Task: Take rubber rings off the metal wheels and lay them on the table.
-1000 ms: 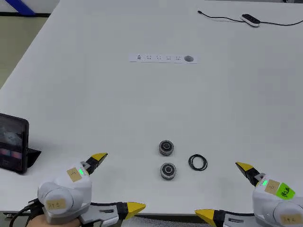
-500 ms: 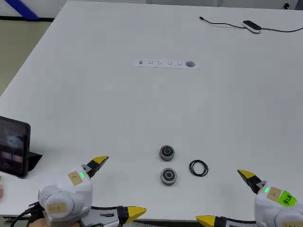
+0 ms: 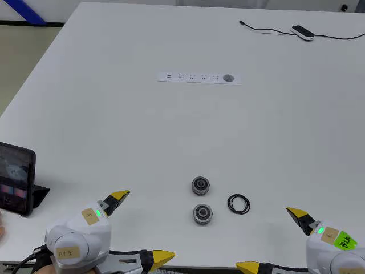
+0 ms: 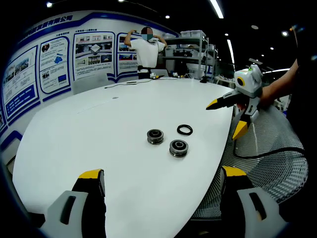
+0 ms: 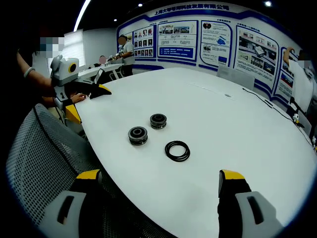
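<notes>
Two small metal wheels with dark rims stand near the table's front edge, the far wheel (image 3: pixel 200 185) (image 4: pixel 155 136) (image 5: pixel 158 120) just behind the near wheel (image 3: pixel 202 213) (image 4: pixel 179 148) (image 5: pixel 138 135). To their right, black rubber rings (image 3: pixel 239 204) (image 4: pixel 184 130) (image 5: pixel 177 150) lie flat on the white table (image 3: pixel 171 131). My left gripper (image 3: pixel 141 226) (image 4: pixel 162 173) hovers open at the front left, well apart from the wheels. At the front right my right gripper (image 3: pixel 272 240) (image 5: pixel 159 174) is open too, with nothing between its yellow-tipped fingers.
A white power strip (image 3: pixel 198 77) lies mid-table. A dark tablet (image 3: pixel 16 178) on a stand sits at the left edge. A cable with a small remote (image 3: pixel 302 31) is at the far right. A mesh chair (image 5: pixel 44 163) stands by the table's front edge.
The head camera has shifted a little, so everything sits slightly lower in view. Wheels and rings have not moved, and both grippers stay open in about the same place.
</notes>
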Demonstrator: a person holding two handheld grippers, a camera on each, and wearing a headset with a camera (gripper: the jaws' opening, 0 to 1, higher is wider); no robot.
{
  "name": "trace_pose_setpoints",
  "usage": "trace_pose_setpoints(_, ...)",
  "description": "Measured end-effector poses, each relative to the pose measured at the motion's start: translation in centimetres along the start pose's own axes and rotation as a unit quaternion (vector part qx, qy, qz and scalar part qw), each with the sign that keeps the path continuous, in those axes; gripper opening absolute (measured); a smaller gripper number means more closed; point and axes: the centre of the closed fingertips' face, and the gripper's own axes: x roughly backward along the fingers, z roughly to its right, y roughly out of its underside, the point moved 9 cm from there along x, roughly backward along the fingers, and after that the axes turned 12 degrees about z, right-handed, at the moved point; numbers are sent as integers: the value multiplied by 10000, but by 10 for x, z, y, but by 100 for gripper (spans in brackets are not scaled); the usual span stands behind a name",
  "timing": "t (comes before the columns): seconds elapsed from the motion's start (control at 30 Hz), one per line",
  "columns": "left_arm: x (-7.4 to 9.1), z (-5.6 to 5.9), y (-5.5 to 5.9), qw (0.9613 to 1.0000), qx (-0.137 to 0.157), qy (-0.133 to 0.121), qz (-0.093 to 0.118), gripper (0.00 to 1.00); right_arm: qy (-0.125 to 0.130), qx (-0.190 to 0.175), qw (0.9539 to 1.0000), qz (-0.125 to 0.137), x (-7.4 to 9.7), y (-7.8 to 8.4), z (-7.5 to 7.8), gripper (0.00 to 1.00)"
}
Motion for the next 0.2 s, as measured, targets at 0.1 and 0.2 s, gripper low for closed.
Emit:
trace_pose_setpoints(0.1,-1,-1,0,10000,1,10,-6,99,8,-11,10000,-22,0,1,0,99)
trace_pose_setpoints(0.2,-1,-2,0,10000,-4,11,-8,99,24,-18,10000,-36,0,1,1,99)
